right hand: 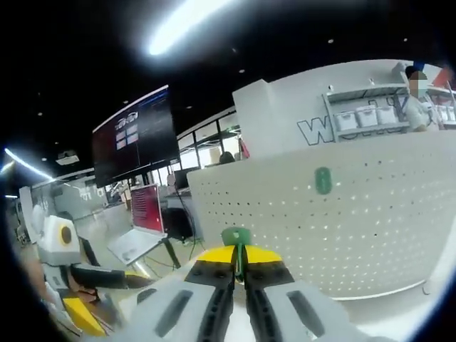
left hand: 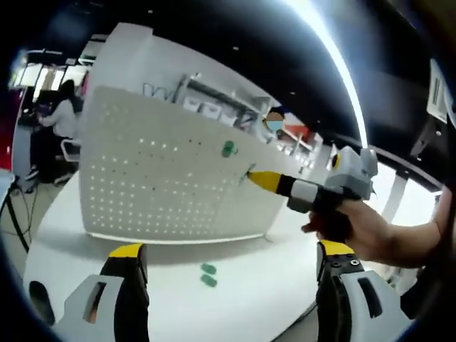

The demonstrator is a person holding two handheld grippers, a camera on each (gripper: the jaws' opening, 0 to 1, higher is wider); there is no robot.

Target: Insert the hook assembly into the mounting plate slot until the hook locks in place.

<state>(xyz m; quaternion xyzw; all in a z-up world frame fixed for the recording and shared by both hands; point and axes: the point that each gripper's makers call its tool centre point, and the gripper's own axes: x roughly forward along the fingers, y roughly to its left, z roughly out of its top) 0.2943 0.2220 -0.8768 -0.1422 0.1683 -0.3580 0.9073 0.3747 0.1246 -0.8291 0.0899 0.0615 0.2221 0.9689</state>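
A white perforated mounting plate [left hand: 164,185] stands upright on the white table [left hand: 271,285], with one green hook [left hand: 228,149] fixed on it. Two more green hooks [left hand: 208,275] lie on the table in front of the plate. My right gripper [left hand: 265,180], held by a hand, comes in from the right with its yellow tips close to the plate's face. In the right gripper view, the right gripper [right hand: 239,256] is shut on a green hook assembly [right hand: 236,237], and the plate [right hand: 356,228] with its mounted hook [right hand: 323,179] lies ahead. My left gripper [left hand: 231,249] stands wide open above the table, holding nothing.
A person [left hand: 60,114] sits at a desk at the far left. Shelves with white bins [right hand: 367,114] stand behind the plate. A large dark screen [right hand: 135,135] and a laptop [right hand: 132,246] are to the left of the plate. The left gripper [right hand: 82,310] appears low on the left.
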